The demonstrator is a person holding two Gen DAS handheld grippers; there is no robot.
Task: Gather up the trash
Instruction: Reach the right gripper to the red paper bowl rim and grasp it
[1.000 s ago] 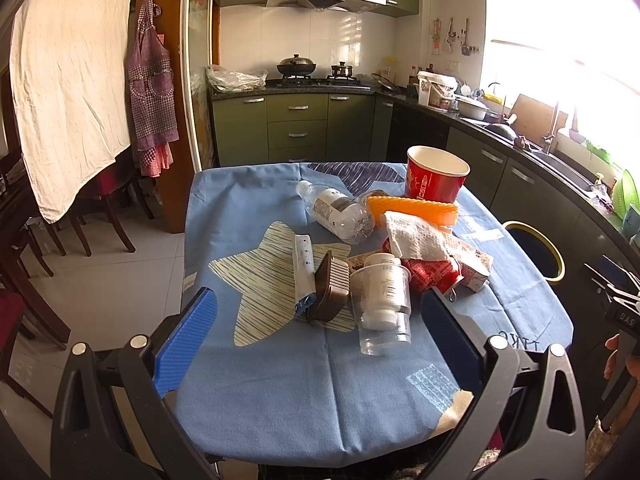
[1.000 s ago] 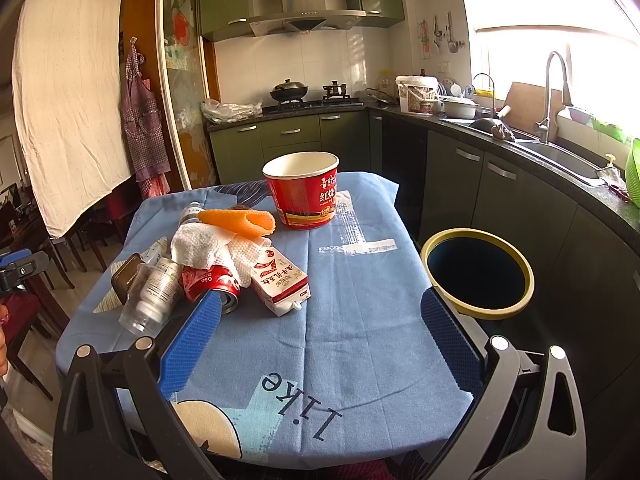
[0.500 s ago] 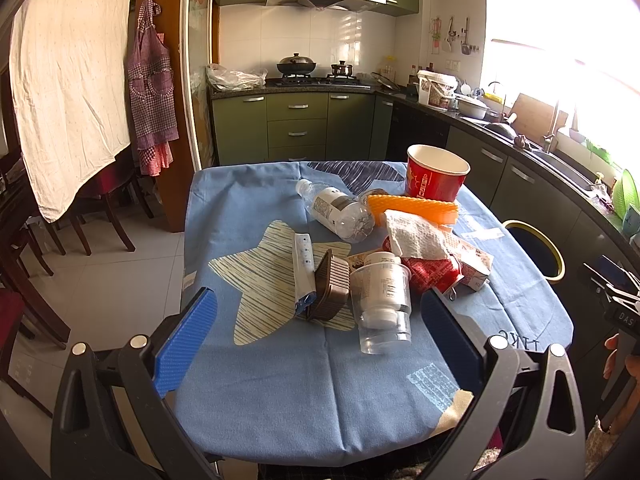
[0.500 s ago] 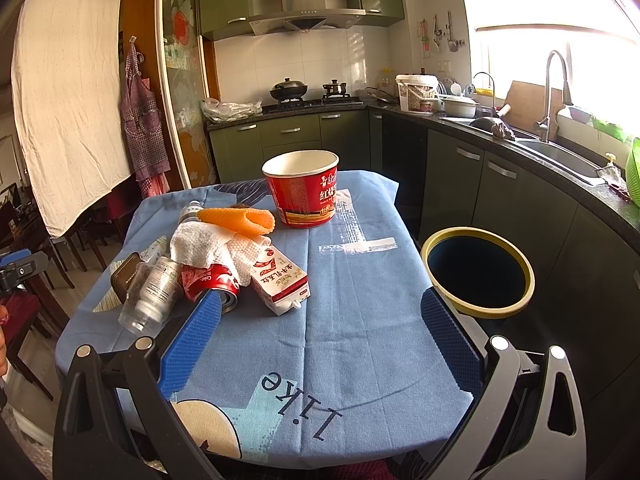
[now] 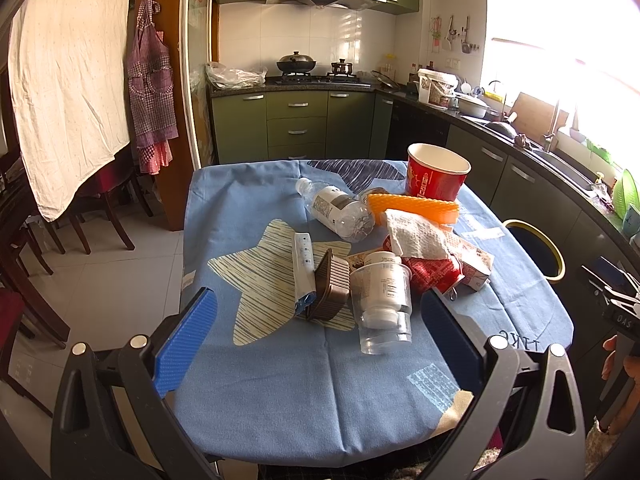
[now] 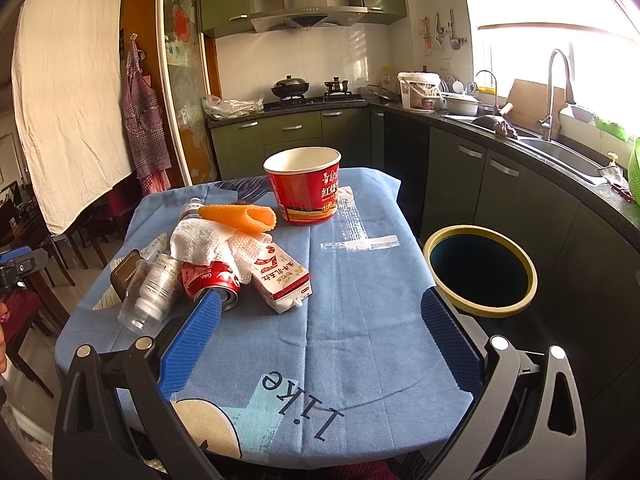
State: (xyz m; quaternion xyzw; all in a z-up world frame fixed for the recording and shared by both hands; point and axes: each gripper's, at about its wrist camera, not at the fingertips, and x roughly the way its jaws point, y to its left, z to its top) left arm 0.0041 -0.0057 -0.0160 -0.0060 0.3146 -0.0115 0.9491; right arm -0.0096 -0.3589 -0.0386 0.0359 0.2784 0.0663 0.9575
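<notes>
Trash lies piled on a blue tablecloth (image 5: 280, 380): a clear cup with a white bottle in it (image 5: 382, 300), a brown tray (image 5: 330, 286), a clear water bottle (image 5: 336, 208), an orange wrapper (image 5: 412, 206), a white tissue (image 5: 416, 236), a red can (image 6: 210, 278), a milk carton (image 6: 280, 276) and a red paper bowl (image 6: 306, 188). A yellow-rimmed bin (image 6: 480, 270) stands right of the table. My left gripper (image 5: 316, 340) is open and empty before the cup. My right gripper (image 6: 320, 340) is open and empty at the table's near edge.
Green kitchen cabinets (image 6: 296, 132) and a dark counter with a sink (image 6: 560, 152) run along the back and right. Wooden chairs (image 5: 24, 240) stand left of the table. A white sheet (image 5: 68, 60) and an apron (image 5: 152, 76) hang at the left.
</notes>
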